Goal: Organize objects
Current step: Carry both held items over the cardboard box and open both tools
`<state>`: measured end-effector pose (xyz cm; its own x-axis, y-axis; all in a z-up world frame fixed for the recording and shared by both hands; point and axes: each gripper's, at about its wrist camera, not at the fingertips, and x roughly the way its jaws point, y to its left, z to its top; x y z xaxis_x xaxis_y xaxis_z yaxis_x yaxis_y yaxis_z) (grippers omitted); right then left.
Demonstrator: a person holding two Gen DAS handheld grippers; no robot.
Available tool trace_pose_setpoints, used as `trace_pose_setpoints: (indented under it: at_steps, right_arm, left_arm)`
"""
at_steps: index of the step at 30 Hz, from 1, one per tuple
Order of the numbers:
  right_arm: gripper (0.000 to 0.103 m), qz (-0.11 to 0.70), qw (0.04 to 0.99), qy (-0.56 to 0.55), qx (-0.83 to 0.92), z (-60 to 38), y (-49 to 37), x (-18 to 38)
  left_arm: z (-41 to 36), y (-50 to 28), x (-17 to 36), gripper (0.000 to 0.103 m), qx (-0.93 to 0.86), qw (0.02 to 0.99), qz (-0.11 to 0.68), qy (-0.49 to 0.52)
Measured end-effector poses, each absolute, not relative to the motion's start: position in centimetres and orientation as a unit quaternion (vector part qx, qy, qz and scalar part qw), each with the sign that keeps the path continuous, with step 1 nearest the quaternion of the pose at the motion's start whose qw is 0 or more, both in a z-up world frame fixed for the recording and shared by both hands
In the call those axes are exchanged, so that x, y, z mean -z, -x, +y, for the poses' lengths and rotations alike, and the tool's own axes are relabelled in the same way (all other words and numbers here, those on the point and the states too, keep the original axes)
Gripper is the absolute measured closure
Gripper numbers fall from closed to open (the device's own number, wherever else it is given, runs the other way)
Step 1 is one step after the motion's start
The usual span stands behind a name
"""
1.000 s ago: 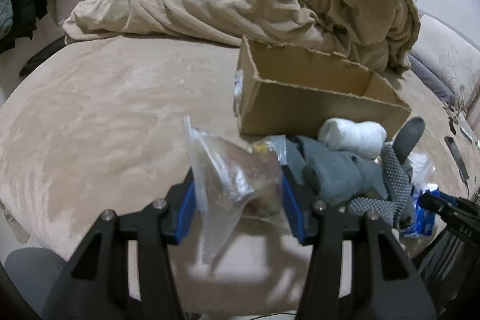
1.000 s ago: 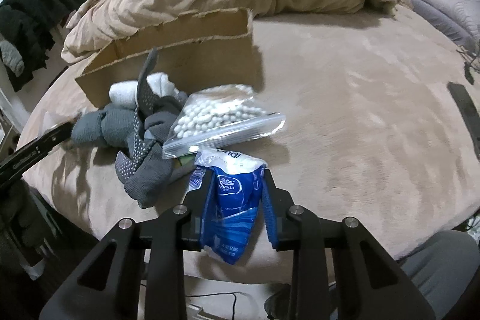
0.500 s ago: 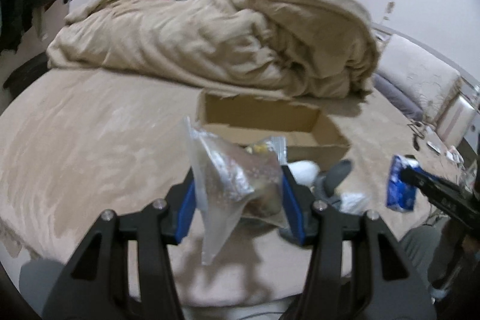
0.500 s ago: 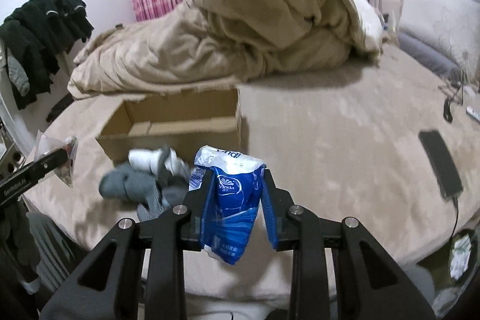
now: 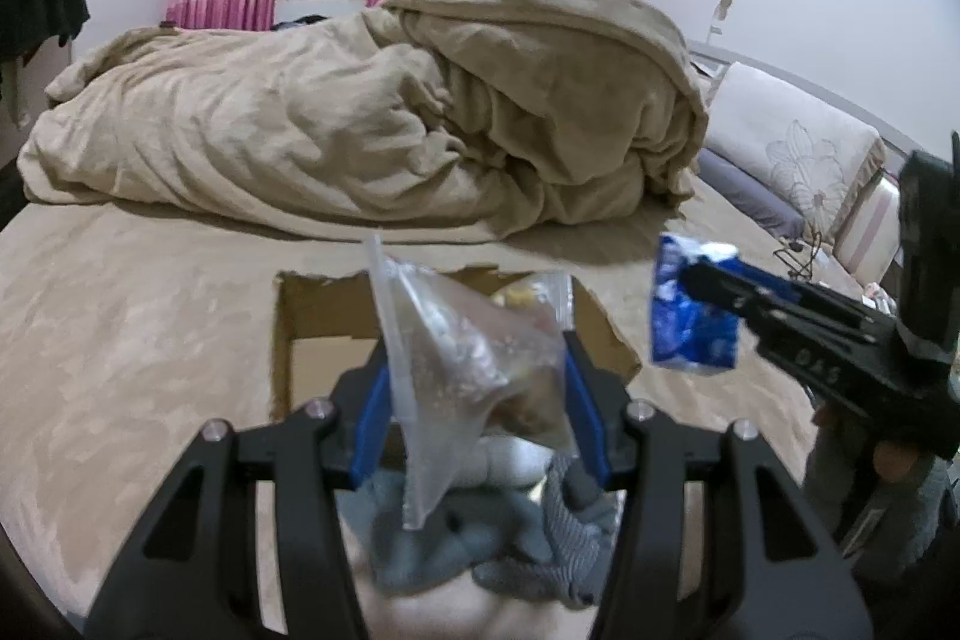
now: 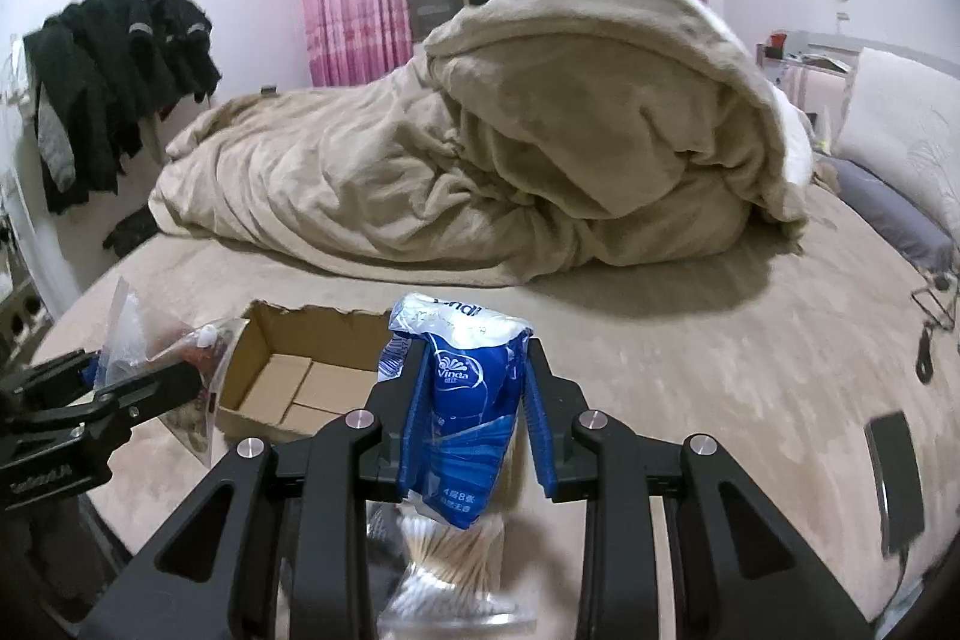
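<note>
We judge the sorting barely begun: our left gripper [image 5: 477, 400] is clamped on a clear zip bag [image 5: 468, 358] and our right gripper [image 6: 474, 403] on a blue tissue pack [image 6: 471, 400], both held above the bed [image 6: 690, 370] near the cardboard box [image 6: 300, 382]; neither is dropped in yet. The box floor shows bare cardboard as far as we see; grey socks [image 5: 480, 550] and a cotton-swab bag [image 6: 450, 562] lie below the grippers, outside it.

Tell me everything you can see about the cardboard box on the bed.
The cardboard box is brown, shallow and open at the top, with torn, ragged upper edges. Its bottom flaps are folded shut, and the part of the inside that shows holds nothing. It sits on the beige bed cover, in front of the heaped blanket. The left gripper, holding a clear bag, hangs close to it.
</note>
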<state>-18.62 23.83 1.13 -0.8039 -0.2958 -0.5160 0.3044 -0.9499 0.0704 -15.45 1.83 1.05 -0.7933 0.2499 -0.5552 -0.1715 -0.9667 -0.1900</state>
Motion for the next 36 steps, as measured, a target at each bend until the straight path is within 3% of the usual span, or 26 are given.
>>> trace_pose_setpoints:
  at_steps: [10, 21, 25, 28, 30, 36]
  right_arm:
    - [0.071, 0.008, 0.182, -0.318, 0.931, 21.8, 24.6, 3.1]
    - [0.070, 0.011, 0.201, -0.363, 0.910, 20.9, 26.8, 7.4]
    - [0.056, 0.006, 0.209, -0.359, 0.910, 20.9, 26.7, 7.4]
    - [0.035, 0.000, 0.212, -0.350, 0.912, 21.2, 26.3, 7.0]
    - [0.034, 0.002, 0.213, -0.345, 0.914, 21.3, 25.9, 6.7]
    - [0.034, -0.009, 0.199, -0.330, 0.923, 22.2, 24.2, 4.7]
  left_arm:
    - [2.8, 22.8, 4.2, 0.050, -0.924, 0.104, -0.069, 0.361]
    - [3.0, 25.1, 7.0, 0.049, -0.911, 0.106, -0.085, 0.389]
    - [2.6, 25.0, 6.5, 0.042, -0.915, 0.097, -0.086, 0.382]
    - [2.2, 24.6, 5.8, 0.033, -0.918, 0.096, -0.091, 0.375]
    - [1.9, 24.1, 5.0, 0.027, -0.922, 0.092, -0.092, 0.365]
    - [1.1, 21.5, 2.1, 0.024, -0.931, 0.086, -0.106, 0.337]
